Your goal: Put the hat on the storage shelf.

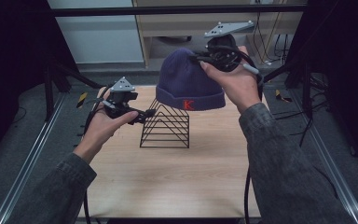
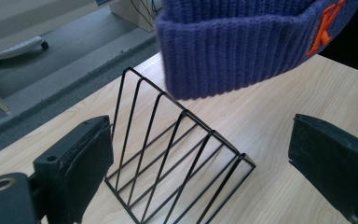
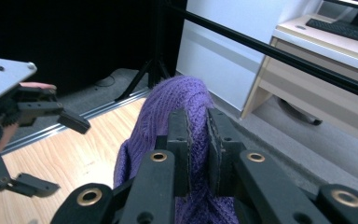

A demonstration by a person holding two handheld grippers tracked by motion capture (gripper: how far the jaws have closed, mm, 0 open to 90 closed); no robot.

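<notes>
A purple knit beanie with an orange K on its cuff hangs in the air above a black wire rack. My right gripper is shut on the beanie's crown, and in the right gripper view the knit is pinched between the two pads. The cuff hangs just over the rack, apart from it. My left gripper stands open at the rack's left end, its jaws wide with nothing between them. The same gripper appears far off in the right gripper view.
The light wooden table carries only the rack near its far middle. Metal rails run along both sides of the table. Beyond the far edge lie grey floor, a white cabinet and a wooden desk.
</notes>
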